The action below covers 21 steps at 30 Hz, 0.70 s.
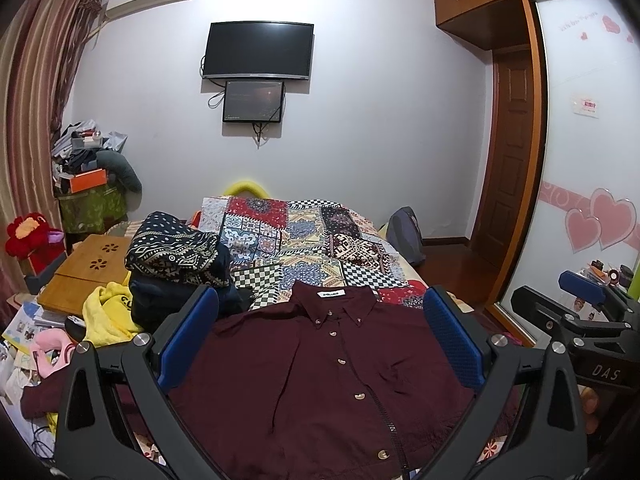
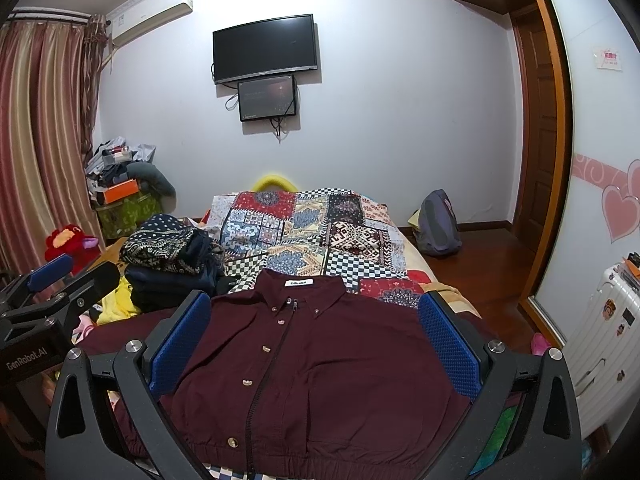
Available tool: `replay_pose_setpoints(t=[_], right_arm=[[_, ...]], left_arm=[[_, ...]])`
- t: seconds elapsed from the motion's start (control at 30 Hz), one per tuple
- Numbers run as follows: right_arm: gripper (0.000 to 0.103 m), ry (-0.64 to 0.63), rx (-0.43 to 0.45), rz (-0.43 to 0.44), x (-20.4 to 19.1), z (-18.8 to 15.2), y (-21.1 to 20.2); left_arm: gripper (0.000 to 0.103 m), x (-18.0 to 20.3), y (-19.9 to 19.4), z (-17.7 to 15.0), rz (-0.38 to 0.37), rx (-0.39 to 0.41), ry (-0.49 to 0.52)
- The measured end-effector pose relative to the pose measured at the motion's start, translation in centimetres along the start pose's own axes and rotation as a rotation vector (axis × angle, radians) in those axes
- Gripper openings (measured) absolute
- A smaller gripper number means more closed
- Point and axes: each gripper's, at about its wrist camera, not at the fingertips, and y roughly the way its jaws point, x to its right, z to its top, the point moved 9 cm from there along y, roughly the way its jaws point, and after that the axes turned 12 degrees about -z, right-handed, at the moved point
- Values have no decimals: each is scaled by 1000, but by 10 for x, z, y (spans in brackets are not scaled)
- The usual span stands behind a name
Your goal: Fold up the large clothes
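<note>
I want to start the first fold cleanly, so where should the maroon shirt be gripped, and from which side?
Probably the maroon shirt at its two outer side edges. It lies flat, front up, collar far, so the left gripper could come in low from the left and the right gripper from the right, each pinching a thin edge. Both are open above it.

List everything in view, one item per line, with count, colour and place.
maroon jacket: 1, dark red, flat on the bed, collar away from the cameras
patchwork quilt: 1, multicoloured, over the bed beyond the jacket
folded clothes pile: 1, navy and patterned, left of the jacket
yellow garment: 1, yellow, left bed edge
television: 1, black, on the wall
small screen: 1, black, under the television
backpack: 1, grey, on the floor at right
curtain: 1, striped red-beige, far left
left gripper: 1, black with blue pads, open above the jacket
right gripper: 1, same, open
</note>
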Motion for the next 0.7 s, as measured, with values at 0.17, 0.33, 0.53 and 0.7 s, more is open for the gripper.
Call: replay_pose_setpoints(t=[0.17, 0.33, 0.53, 0.7], right_arm=[[103, -1, -4, 2, 0, 0, 1], [103, -4, -13, 0, -3, -1, 4], [103, -9, -33, -2, -5, -2, 13], [103, -22, -61, 0, -9, -4, 29]], left_arm=[[103, -4, 1, -1, 5, -2, -5], [103, -9, 4, -1, 9, -8, -12], [103, -22, 12, -3, 29, -24, -22], [103, -48, 20, -6, 72, -39, -44]])
